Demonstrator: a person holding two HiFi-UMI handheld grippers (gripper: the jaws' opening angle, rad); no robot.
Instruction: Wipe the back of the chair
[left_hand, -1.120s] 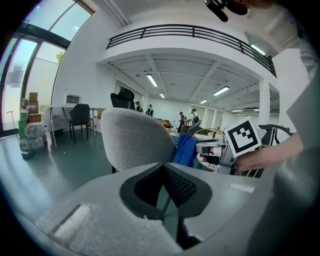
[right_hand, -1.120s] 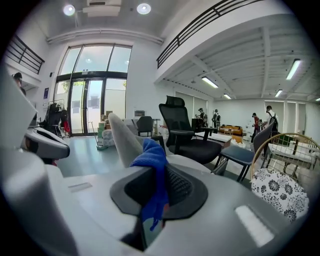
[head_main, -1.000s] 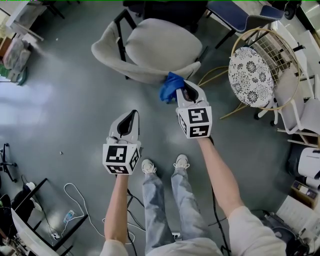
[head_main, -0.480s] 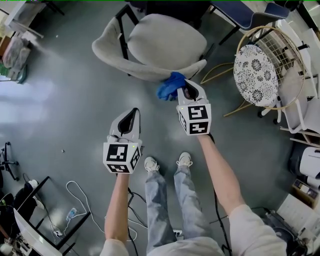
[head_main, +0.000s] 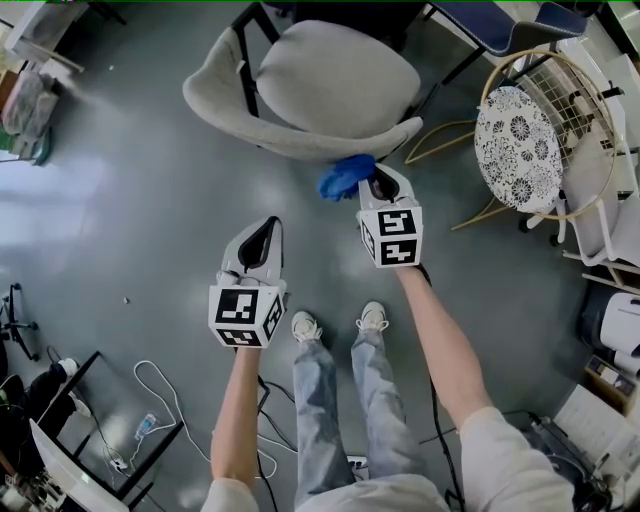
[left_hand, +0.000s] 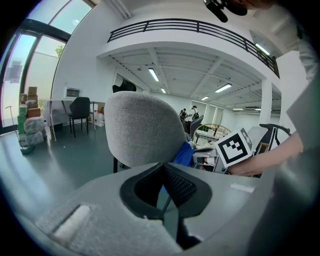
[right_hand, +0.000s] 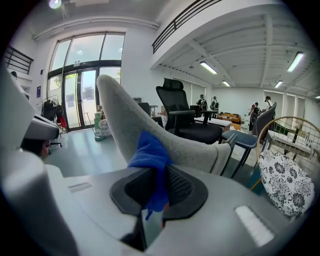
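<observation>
Your right gripper (head_main: 377, 186) pinches the blue cloth (head_main: 345, 176) just at the back of the grey chair (head_main: 330, 90); only its own view shows that grip clearly. Your left gripper (head_main: 262, 232), jaws together and empty, hangs apart from the chair.

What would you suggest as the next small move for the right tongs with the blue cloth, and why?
Probably press the blue cloth forward onto the grey chair back and sweep it sideways. The right tongs are shut on the blue cloth, which sits right at the chair back near one side, so most of that surface stretches beside it.
</observation>
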